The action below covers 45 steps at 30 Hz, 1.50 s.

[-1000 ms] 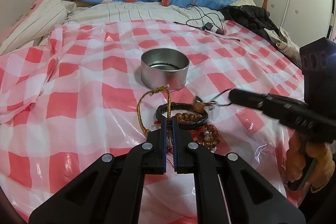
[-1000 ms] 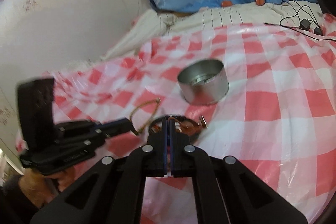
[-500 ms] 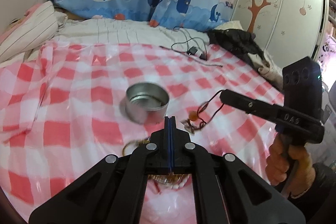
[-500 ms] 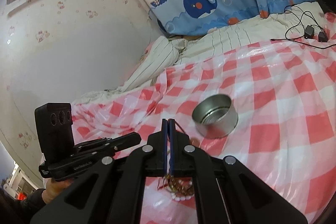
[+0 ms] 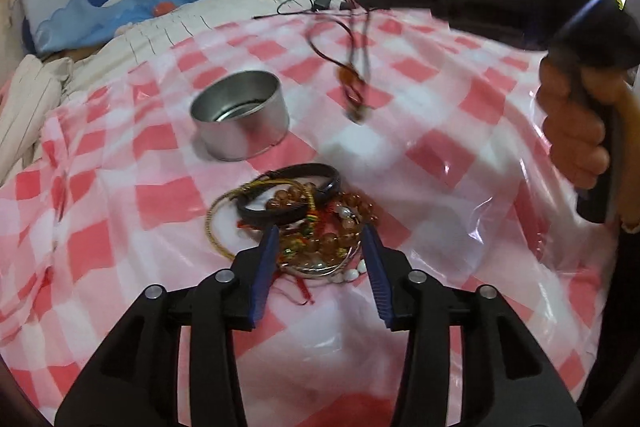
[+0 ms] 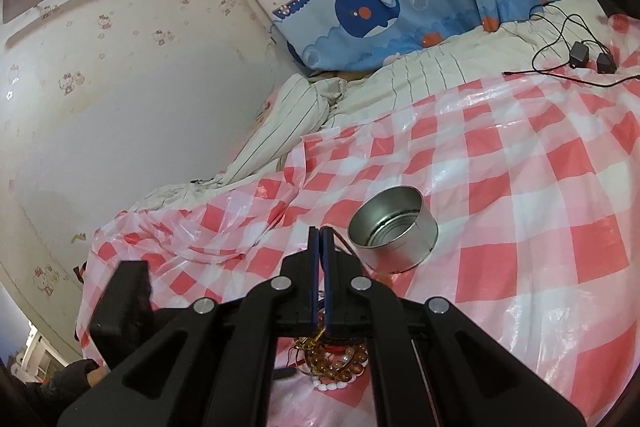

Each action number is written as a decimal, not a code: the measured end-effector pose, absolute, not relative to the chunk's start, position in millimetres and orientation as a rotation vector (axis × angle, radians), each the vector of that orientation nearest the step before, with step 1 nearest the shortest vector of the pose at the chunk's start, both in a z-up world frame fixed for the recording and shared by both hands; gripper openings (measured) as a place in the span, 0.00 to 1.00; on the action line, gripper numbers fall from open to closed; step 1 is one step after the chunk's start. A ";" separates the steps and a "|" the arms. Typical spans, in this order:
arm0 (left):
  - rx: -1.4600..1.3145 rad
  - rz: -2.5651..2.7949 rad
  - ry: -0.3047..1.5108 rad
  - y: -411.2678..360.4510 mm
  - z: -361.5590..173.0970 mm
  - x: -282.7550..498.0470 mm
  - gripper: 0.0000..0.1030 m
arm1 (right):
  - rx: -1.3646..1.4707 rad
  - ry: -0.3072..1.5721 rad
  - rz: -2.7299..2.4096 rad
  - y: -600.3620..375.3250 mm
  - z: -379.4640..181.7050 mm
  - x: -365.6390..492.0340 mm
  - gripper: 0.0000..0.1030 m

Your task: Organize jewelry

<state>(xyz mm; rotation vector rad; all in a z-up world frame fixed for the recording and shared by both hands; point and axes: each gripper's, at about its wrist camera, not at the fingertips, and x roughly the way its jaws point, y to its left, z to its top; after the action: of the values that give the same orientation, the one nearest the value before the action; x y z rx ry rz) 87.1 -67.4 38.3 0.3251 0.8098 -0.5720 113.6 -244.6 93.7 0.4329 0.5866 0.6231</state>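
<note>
One corded pendant (image 5: 354, 83) dangles (blurred) from the pinched right tool (image 6: 319, 239).

The left gripper (image 5: 320, 241), pinched together half a second ago, now gapes over the jewelry pile (image 5: 304, 223). The right gripper (image 6: 319, 239) has lifted the cord necklace (image 5: 352, 83) higher; it dangles, blurred, beside the tin (image 5: 242, 119) instead of touching the pile.
</note>
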 end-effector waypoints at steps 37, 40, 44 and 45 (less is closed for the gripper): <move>-0.229 -0.526 0.923 -48.0 49.0 272.8 0.05 | 0.455 0.593 0.631 -246.7 105.4 192.1 0.02; -0.225 -0.475 0.929 -37.9 43.9 273.6 0.13 | 0.442 0.610 0.643 -236.2 102.0 205.4 0.02; -0.163 -0.425 0.880 -23.8 56.2 254.0 0.30 | 0.377 0.678 0.626 -209.3 88.8 228.8 0.02; -0.152 -0.415 0.871 -21.0 59.4 247.9 0.32 | 0.357 0.720 0.622 -201.3 80.9 237.0 0.02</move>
<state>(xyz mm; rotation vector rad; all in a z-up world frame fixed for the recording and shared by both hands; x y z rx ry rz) 247.9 -21.0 59.4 -0.1518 0.8711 -0.4149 237.0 -201.3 80.9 0.3575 0.7204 0.6215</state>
